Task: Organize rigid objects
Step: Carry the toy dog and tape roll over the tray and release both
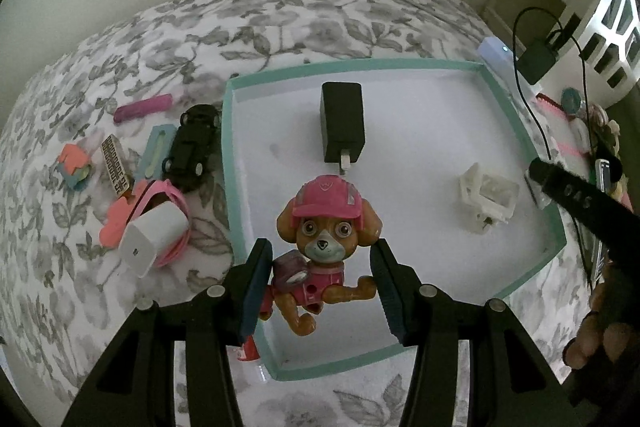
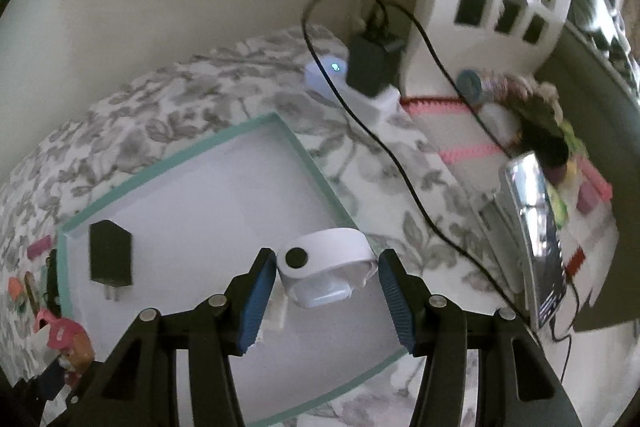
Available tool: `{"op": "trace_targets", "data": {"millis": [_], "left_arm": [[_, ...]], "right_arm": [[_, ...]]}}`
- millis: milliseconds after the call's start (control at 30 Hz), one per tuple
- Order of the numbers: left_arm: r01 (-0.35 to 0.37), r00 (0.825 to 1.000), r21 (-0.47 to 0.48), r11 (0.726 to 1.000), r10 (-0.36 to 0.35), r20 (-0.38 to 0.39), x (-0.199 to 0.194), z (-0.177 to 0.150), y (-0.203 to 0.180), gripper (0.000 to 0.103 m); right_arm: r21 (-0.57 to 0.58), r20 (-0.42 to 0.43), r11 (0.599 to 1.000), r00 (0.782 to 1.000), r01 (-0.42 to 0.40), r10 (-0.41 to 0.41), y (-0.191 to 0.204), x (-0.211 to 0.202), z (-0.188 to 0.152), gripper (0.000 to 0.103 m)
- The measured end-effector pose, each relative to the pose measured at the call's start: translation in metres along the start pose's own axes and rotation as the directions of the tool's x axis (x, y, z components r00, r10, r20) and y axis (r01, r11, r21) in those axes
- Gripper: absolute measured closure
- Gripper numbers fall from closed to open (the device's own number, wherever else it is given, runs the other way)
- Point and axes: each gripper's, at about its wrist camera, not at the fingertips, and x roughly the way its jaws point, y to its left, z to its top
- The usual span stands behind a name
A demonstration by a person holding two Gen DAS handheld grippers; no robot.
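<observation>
A teal-rimmed white tray (image 1: pixel 226 163) lies on the floral bedspread. In it are a black charger (image 1: pixel 343 129) and a white plastic piece (image 1: pixel 486 197). A toy dog with a pink helmet (image 1: pixel 326 247) sits in the tray's near part, between the fingers of my left gripper (image 1: pixel 322 285); the jaws stand wide and the right pad is clear of it. My right gripper (image 2: pixel 328 301) is over the tray (image 2: pixel 316 163), jaws wide, with a white wristband (image 2: pixel 328 269) between the fingers; contact is unclear. The black charger (image 2: pixel 110 255) also shows in the right wrist view.
Left of the tray lie a black toy car (image 1: pixel 192 143), a white charger with pink cable (image 1: pixel 154 239), a pink stick (image 1: pixel 142 108) and small bits. Right of it run a black cable (image 2: pixel 400 163), a power adapter (image 2: pixel 366 65) and a phone (image 2: pixel 536 235).
</observation>
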Motion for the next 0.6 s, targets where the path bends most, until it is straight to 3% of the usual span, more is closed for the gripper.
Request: {"op": "trace_targets", "data": {"millis": [167, 367, 600], "left_arm": [[0.004, 1.000, 0.009, 1.000, -0.003, -0.021, 0.005, -0.001, -0.002, 0.050], [0.011, 0.999, 0.005, 1.000, -0.011, -0.038, 0.008, -0.001, -0.001, 0.050], [0.016, 0.999, 0.007, 1.000, -0.016, -0.030, 0.004, 0.001, -0.001, 0.043]], "right_arm": [[0.015, -0.074, 1.000, 0.997, -0.026, 0.028, -0.002, 0.015, -0.008, 0.047], [-0.010, -0.078, 0.999, 0.996, -0.040, 0.039, 0.006, 0.015, -0.010, 0.046], [-0.039, -0.072, 0.999, 0.997, -0.027, 0.024, 0.011, 0.014, -0.010, 0.044]]}}
